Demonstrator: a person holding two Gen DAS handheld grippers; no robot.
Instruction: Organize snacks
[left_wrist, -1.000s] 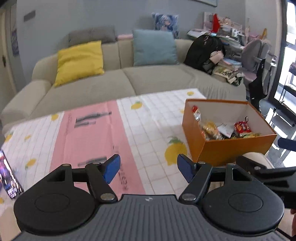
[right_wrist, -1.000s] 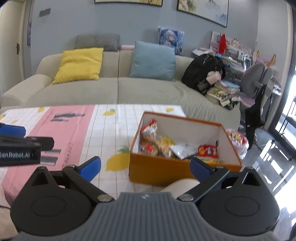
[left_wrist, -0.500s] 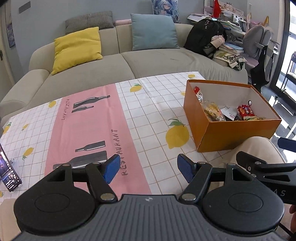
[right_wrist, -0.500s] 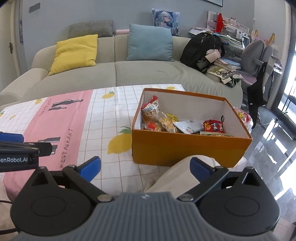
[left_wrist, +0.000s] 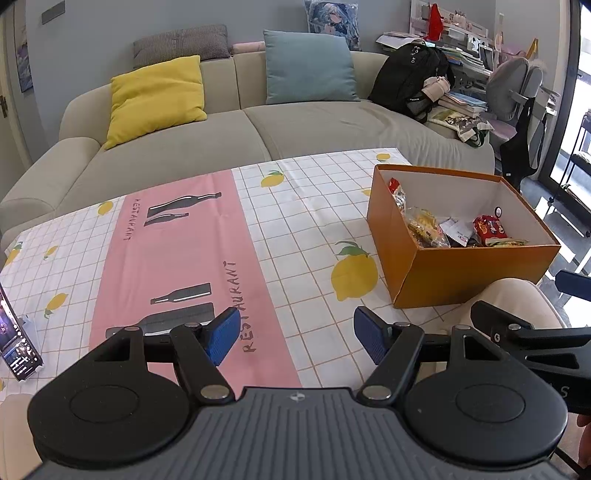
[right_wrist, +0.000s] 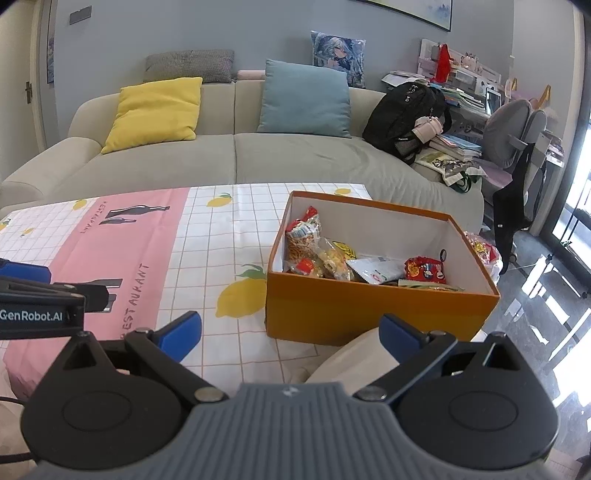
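An orange box (left_wrist: 469, 271) (right_wrist: 369, 310) stands at the right end of the table, and several snack packets (left_wrist: 454, 227) (right_wrist: 354, 260) lie inside it. Over the table's near edge my left gripper (left_wrist: 296, 335) is open, blue pads apart and nothing between them. The box lies ahead and to its right. My right gripper (right_wrist: 290, 330) is open too and holds nothing. It hovers just in front of the box's near wall, above a knee in light trousers (right_wrist: 354, 360).
A checked tablecloth (left_wrist: 303, 206) with lemons and a pink stripe covers the table. A phone (left_wrist: 16, 341) stands at its left edge. Beyond are a beige sofa (left_wrist: 303, 129) with cushions, a black backpack (left_wrist: 410, 81), and a grey chair (right_wrist: 513, 125) at right.
Both views have tipped downward: the table and box now sit higher and fuller in the pictures. Both grippers have stayed open and empty.
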